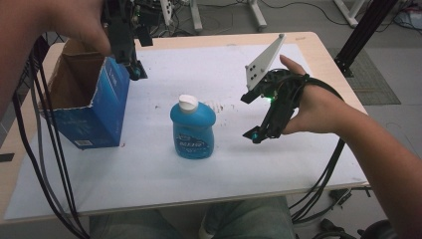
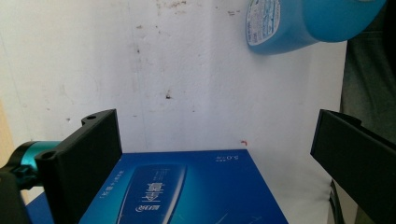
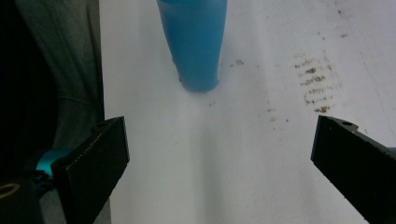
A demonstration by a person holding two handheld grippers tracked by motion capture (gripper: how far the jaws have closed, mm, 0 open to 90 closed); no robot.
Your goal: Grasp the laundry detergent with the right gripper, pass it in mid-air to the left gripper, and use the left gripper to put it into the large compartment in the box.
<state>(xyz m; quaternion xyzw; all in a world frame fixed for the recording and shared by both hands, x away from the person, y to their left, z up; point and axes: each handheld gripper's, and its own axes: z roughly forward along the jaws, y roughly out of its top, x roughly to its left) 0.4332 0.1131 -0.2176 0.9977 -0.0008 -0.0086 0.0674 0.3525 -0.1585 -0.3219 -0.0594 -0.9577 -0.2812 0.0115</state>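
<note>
Clearly, both grippers have their jaws spread wide, and neither one holds anything. In the high view, the left gripper (image 1: 133,67) hangs above the near right corner of the blue box (image 1: 102,107), which stands upright at the left side of the white mat (image 1: 149,174) with its top flaps torn open. I cannot tell from this view if the jaw tips touch the box edge or are just above it. In the left gripper view, the two black jaws stand far apart at both sides of the picture, and the blue box (image 2: 187,191) with white lettering lies below and between them, nearer to the left jaw. The space between the jaws is free.

The blue bottle (image 1: 193,128) with the white cap (image 1: 188,103) stands upright near the middle of the mat, between the box and the right gripper (image 1: 251,117), apart from both. It also appears at the top edge of the left gripper view (image 2: 303,23).

The right gripper is held in the person's hand (image 1: 318,107) at the right of the bottle, near to it but not touching. In the right gripper view, its jaws are also wide apart, with only bare mat (image 3: 224,163) between them, and the bottle (image 3: 196,42) stands farther ahead, a little left of the middle.
</note>
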